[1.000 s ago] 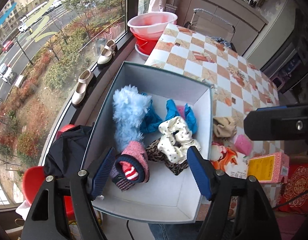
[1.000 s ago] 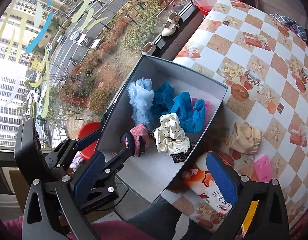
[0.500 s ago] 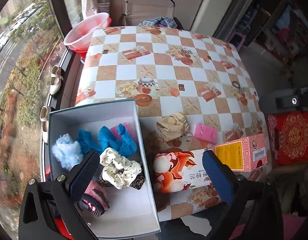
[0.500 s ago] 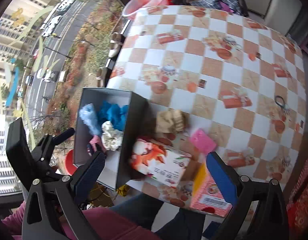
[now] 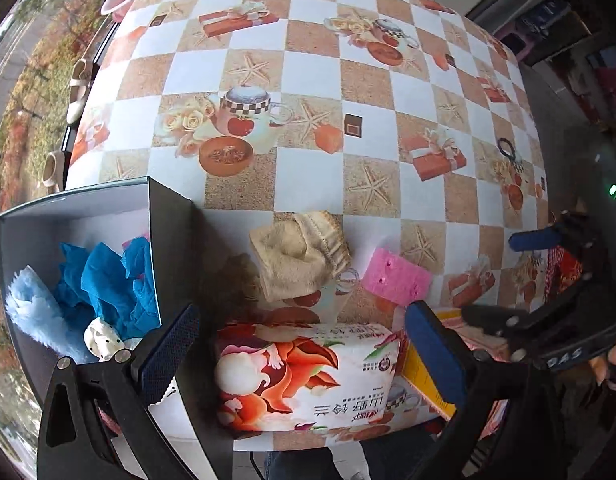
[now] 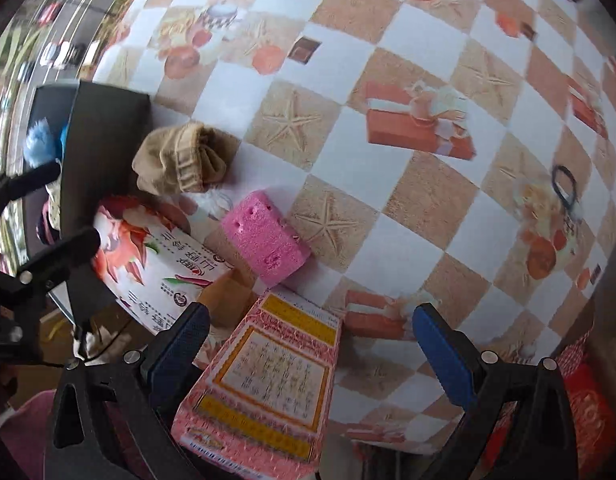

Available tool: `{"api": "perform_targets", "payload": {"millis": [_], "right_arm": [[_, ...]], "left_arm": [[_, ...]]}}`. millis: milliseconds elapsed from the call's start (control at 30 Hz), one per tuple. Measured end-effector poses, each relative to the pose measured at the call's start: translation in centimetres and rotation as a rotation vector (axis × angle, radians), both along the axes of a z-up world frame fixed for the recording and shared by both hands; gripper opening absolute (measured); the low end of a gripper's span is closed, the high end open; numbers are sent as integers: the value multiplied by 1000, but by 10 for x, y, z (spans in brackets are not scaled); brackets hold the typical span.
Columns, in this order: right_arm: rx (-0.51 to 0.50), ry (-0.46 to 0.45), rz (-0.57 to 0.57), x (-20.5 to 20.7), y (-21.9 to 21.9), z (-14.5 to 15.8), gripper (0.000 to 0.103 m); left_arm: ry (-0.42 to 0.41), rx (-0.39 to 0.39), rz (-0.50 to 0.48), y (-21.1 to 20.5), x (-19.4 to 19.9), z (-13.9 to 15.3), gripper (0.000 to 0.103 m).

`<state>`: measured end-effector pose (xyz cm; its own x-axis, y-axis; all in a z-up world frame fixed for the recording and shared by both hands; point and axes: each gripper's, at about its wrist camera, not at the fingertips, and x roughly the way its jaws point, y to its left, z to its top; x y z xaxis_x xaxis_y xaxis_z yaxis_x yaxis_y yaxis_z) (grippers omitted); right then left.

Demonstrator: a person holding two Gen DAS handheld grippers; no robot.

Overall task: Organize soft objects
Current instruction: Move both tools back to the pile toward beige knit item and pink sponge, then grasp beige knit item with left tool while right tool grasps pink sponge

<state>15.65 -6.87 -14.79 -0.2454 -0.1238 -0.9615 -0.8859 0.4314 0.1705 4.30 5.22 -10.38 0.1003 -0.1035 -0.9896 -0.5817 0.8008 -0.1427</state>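
Now your left gripper [image 5: 302, 346] has its 2 blue pads spread wide with nothing between them, above the tissue pack [image 5: 304, 376] at the lower middle of its frame. Your right gripper [image 6: 311, 350] is also wide apart and empty, above the pink carton [image 6: 264, 376] at the bottom of its frame. Just past the tissue pack, the beige sock [image 5: 302, 254] lies bundled on the checkered tablecloth [image 5: 347, 80], near the dark outer wall of the grey box [image 5: 170, 240]. Right of the sock, a little apart, sits the pink sponge [image 5: 395, 280]. Inside the box, at the left of the left frame, you have the blue cloth [image 5: 108, 284], the light blue fluffy piece [image 5: 32, 312] and the dotted white scrunchie [image 5: 104, 338]. At the right edge of the tablecloth lies a dark hair tie [image 6: 563, 188].
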Motion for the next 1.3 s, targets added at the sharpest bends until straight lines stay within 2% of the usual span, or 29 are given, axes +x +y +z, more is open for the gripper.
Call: {"api": "perform_targets", "payload": {"millis": [133, 233, 300, 400, 467, 533, 600, 667, 767, 867, 967, 1033, 1067, 1100, 1133, 1167, 1200, 1233, 1267, 1300], "right_arm": [[-21, 39, 222, -17, 25, -42, 102], [-3, 54, 312, -24, 38, -64, 102], [9, 9, 343, -28, 43, -76, 103], [62, -73, 389, -37, 39, -72, 103], [83, -105, 306, -24, 29, -67, 103], [90, -140, 149, 6, 13, -63, 103], [86, -159, 13, 37, -8, -60, 103], [100, -147, -51, 52, -23, -56, 103], [156, -84, -18, 45, -28, -48, 103], [141, -114, 51, 26, -21, -53, 103], [124, -139, 49, 17, -13, -58, 103], [112, -163, 32, 16, -12, -58, 92], [104, -189, 33, 15, -13, -56, 83], [95, -210, 34, 16, -13, -54, 71], [90, -230, 29, 18, -14, -52, 62], [96, -237, 15, 24, -17, -48, 44], [112, -211, -18, 29, -21, -44, 44], [128, -184, -60, 36, -26, -41, 44], [143, -181, -87, 42, -30, -34, 44], [161, -178, -107, 45, -34, -27, 44]], "left_arm": [[-2, 7, 89, 14, 3, 1, 103], [-18, 14, 168, 25, -1, 5, 103], [-10, 18, 189, 26, 0, 2, 103], [44, 22, 171, 16, 11, -15, 103], [68, 33, 158, 6, 22, -25, 103], [98, 84, 159, 0, 31, -33, 103], [122, 90, 165, -2, 40, -45, 103], [156, 96, 167, -2, 47, -58, 103], [187, 94, 165, -3, 55, -72, 102], [223, 86, 142, -5, 61, -86, 102], [262, 49, 142, -3, 61, -104, 98], [300, 16, 142, -2, 58, -118, 93], [323, 3, 141, -2, 56, -124, 93], [292, -19, 156, 0, 54, -124, 92], [281, -34, 154, 1, 53, -125, 88], [264, -42, 147, 0, 53, -124, 86], [247, -25, 126, -2, 54, -120, 72], [224, -3, 97, -4, 57, -113, 44], [206, 0, 74, -7, 59, -108, 34], [185, -6, 74, -9, 59, -103, 33]]}}
